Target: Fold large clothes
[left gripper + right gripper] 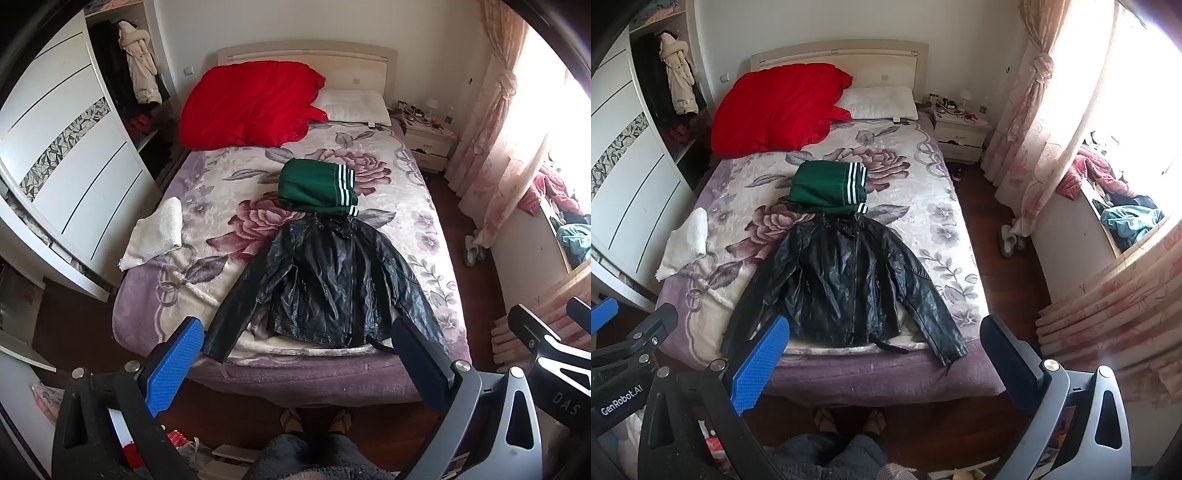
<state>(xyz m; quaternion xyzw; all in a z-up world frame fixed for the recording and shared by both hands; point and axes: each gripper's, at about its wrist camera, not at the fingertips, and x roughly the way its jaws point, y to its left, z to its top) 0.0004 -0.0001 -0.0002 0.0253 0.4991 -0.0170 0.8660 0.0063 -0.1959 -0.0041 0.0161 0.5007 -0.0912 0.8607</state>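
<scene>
Both my grippers, left gripper [295, 363] and right gripper [884, 363], are spread wide and empty. The black leather jacket [325, 284] lies flat mid-frame on the bed [295, 380]. Slick leather could slip my pads, and its collar touches the folded green garment [317, 186], so dragging might mess that up.

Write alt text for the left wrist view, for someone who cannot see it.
A black leather jacket lies spread flat, sleeves out, at the foot of a bed with a floral blanket, a folded green garment with white stripes touching its collar. In the foreground the left tongs stand wide open and empty.
</scene>
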